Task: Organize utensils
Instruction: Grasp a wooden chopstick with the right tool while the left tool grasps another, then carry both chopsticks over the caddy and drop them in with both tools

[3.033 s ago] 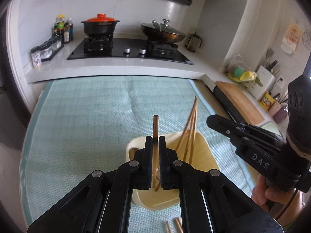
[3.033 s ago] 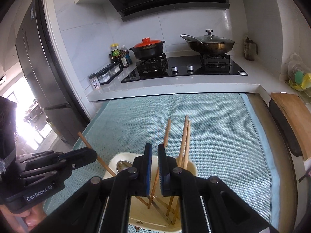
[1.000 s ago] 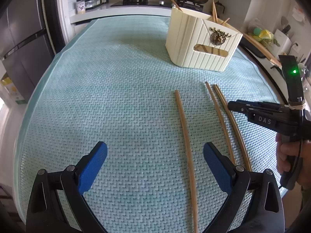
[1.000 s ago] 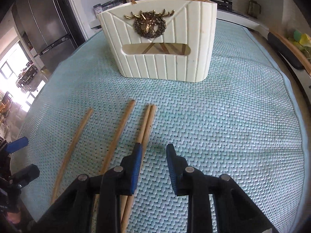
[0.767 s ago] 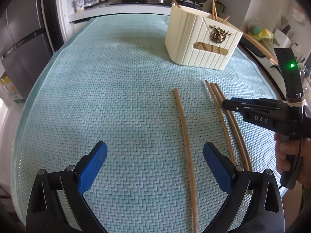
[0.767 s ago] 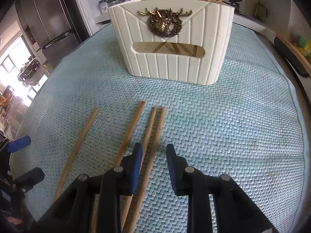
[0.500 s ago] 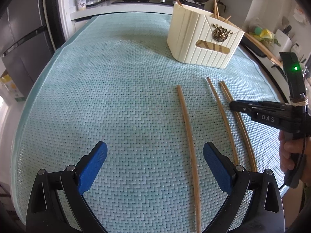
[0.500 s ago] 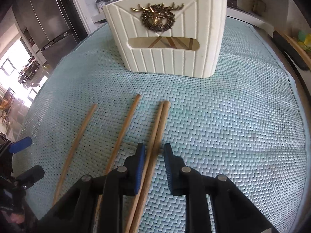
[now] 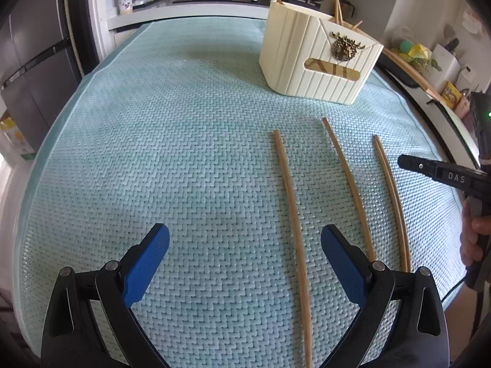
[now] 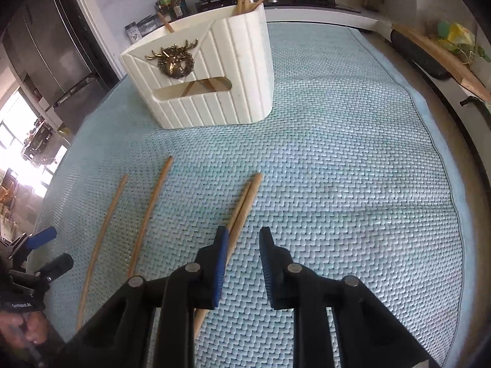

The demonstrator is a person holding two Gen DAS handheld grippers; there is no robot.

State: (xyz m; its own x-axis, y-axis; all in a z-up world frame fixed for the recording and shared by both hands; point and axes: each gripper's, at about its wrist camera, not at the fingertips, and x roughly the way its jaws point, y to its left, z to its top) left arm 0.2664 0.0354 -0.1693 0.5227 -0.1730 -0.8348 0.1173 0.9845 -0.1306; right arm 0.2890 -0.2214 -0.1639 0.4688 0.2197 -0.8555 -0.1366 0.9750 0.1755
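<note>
Paired chopsticks [image 10: 245,202] lie lengthwise just left of the right gripper [image 10: 242,239], jaws partly apart; left gripper [image 9: 245,245] gapes wide, empty

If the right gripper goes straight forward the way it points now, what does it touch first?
Probably the teal mat: the open right gripper tilts down at bare weave. The paired chopsticks lie just left of that line; the white holder stands farther left. Depth is uncertain.

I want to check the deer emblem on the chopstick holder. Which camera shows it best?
The right wrist view: the deer emblem faces the camera, large, on the cream chopstick holder. In the left wrist view the emblem is smaller and seen at an angle.
</note>
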